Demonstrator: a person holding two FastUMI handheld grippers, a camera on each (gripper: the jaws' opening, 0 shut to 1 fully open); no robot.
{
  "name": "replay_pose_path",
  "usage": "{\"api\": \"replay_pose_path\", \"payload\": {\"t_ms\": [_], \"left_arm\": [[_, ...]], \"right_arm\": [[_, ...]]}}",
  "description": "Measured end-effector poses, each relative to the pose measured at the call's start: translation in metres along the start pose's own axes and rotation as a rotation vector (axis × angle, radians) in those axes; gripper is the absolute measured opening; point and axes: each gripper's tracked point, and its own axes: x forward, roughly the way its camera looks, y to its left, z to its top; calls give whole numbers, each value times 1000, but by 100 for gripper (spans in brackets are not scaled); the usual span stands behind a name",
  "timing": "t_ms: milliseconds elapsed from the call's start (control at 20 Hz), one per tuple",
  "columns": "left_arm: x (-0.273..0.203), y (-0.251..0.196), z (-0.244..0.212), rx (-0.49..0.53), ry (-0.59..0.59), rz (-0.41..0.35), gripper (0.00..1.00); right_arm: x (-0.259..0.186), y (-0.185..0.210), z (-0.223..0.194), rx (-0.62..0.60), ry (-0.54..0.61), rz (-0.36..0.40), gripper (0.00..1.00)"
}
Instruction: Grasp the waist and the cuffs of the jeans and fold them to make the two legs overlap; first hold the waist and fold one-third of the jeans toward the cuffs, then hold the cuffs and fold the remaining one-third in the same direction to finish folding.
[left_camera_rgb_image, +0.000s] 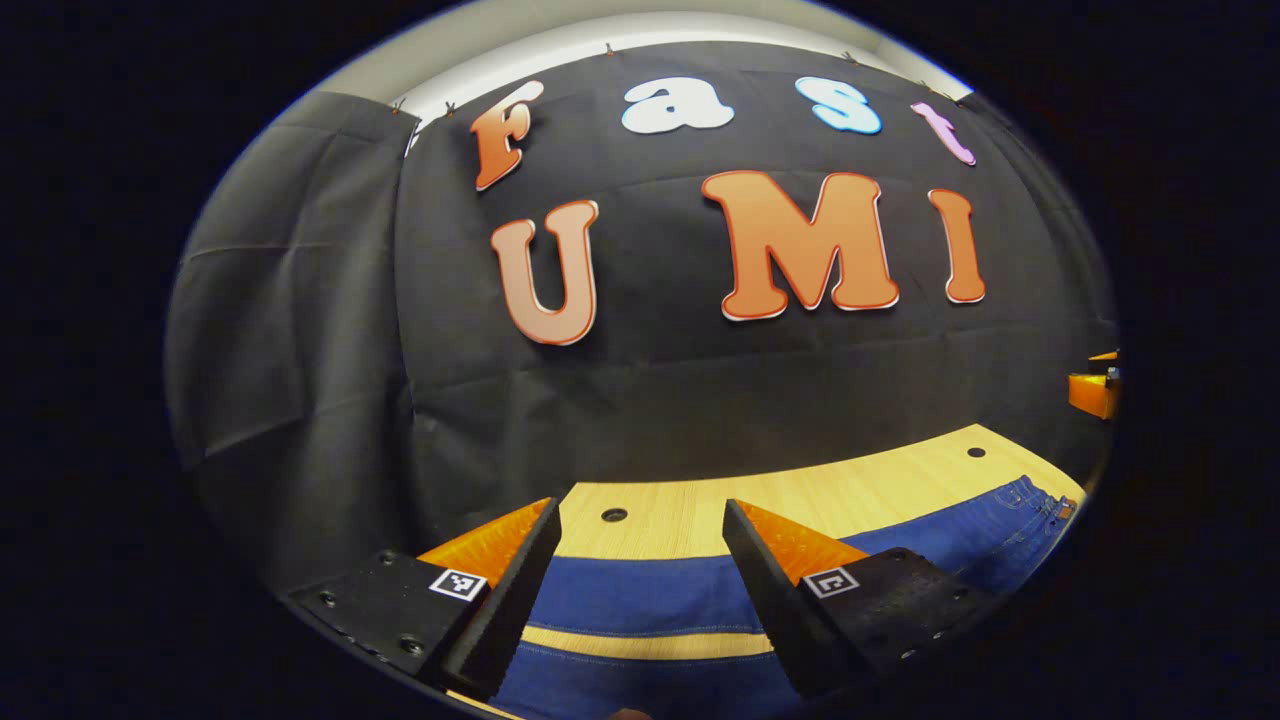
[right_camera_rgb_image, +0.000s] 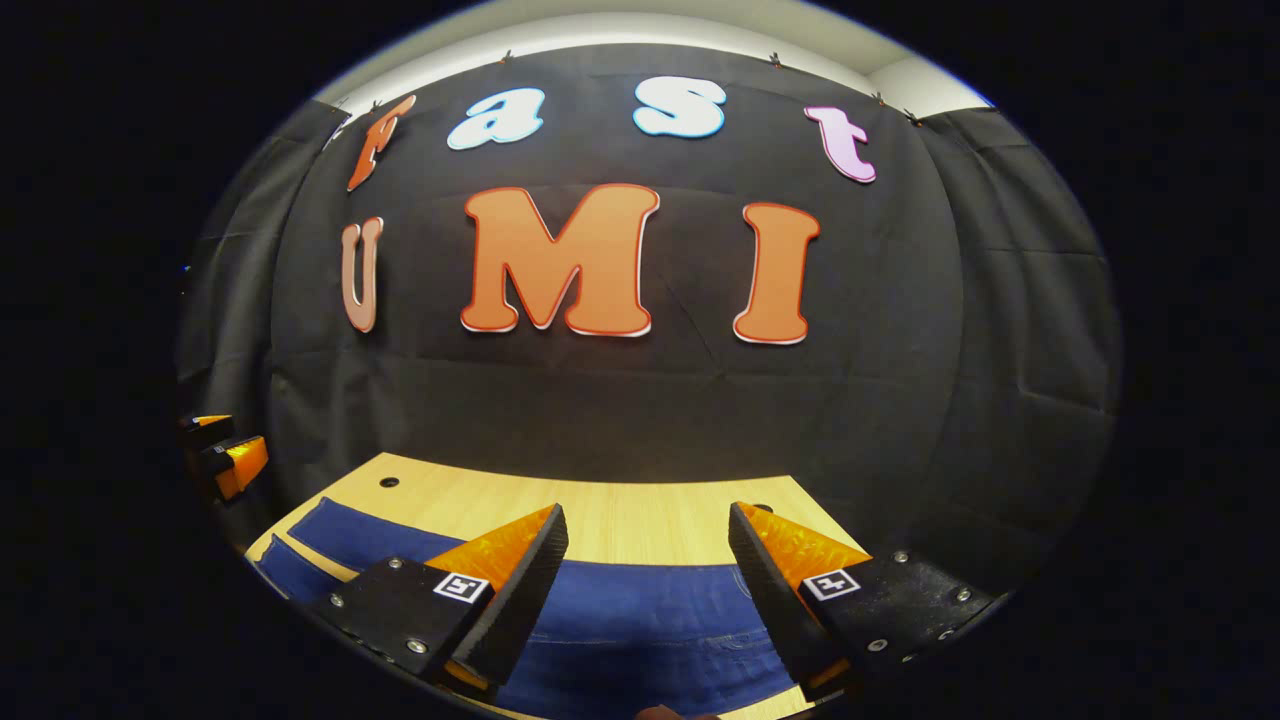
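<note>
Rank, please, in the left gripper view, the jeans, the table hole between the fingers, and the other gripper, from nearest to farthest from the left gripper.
1. Jeans, directly beneath the left gripper.
2. Table hole, just ahead on the table.
3. Other gripper, far right edge.

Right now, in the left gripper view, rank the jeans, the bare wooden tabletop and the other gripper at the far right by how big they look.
1. jeans and tabletop: look alike, unranked.
2. other gripper: smallest, though it is farther off and cut by the edge.

No readable text; small square marker tags (left_camera_rgb_image: 458, 584) on gripper fingers, undecipherable.
</note>
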Motion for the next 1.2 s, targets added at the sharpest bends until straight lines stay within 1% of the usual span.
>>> {"api": "replay_pose_path", "payload": {"t_ms": [150,300,400,600,700,750,850,1000,1100,1200], "left_arm": [[-3,10,-15,-54,41,-3,99],[-3,30,-39,-109,106,37,99],[-6,43,-55,-163,153,63,99],[-12,69,-99,-258,278,108,99],[-15,83,-119,-294,329,136,100],[-19,91,-131,-317,357,155,98],[-27,99,-157,-391,417,174,98],[-37,108,-194,-537,526,192,98],[-32,110,-219,-621,596,199,98],[-29,114,-234,-682,639,208,98]], "right_arm": [[4,-10,-17,66,57,-11,98],[5,-24,-41,73,126,-24,98],[3,-33,-57,100,175,-30,98],[6,-41,-89,270,286,-51,99],[6,-45,-107,333,340,-61,98],[6,-47,-115,353,364,-64,98],[7,-53,-128,389,408,-67,98],[6,-58,-150,468,485,-68,98],[8,-65,-163,508,530,-79,98],[11,-74,-176,539,551,-101,98]]}}
